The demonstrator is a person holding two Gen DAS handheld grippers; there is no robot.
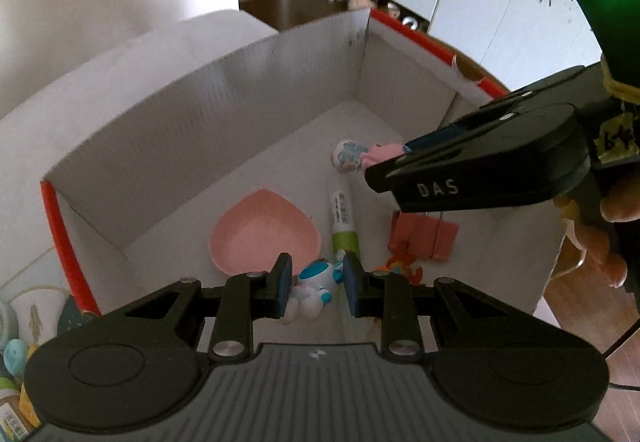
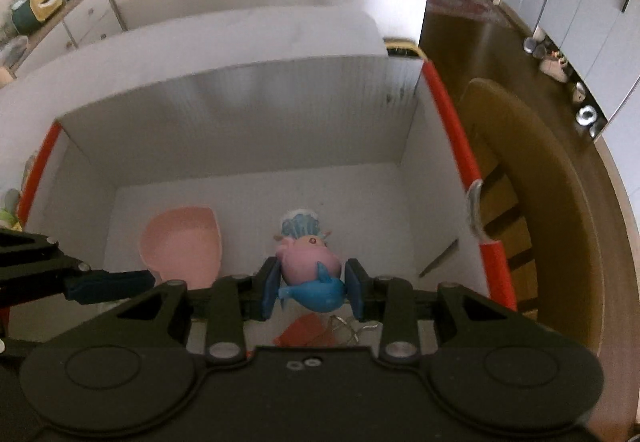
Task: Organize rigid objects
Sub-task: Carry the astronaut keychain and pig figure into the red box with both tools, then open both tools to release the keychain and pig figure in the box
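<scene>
Both grippers hang over a white cardboard box [image 1: 208, 113] with red-edged rims. My left gripper [image 1: 316, 288] is shut on a small white and blue robot toy [image 1: 314, 288]. My right gripper [image 2: 312, 290] is shut on a pink pig figure [image 2: 310, 262] with a blue body and a patterned round piece at its far end; in the left wrist view that right gripper [image 1: 384, 157] reaches in from the right with the pig figure [image 1: 360, 155] at its tip. On the box floor lie a pink heart-shaped dish [image 1: 264, 232], a white and green tube [image 1: 344, 219] and a red clip-like piece [image 1: 424, 238].
The white cardboard box [image 2: 240, 113] stands against a white wall. A wooden chair [image 2: 532, 201] is just right of the box. Small items [image 1: 16, 354] crowd the surface left of the box. White cabinets [image 2: 588, 13] and a dark wooden floor [image 2: 460, 29] lie beyond.
</scene>
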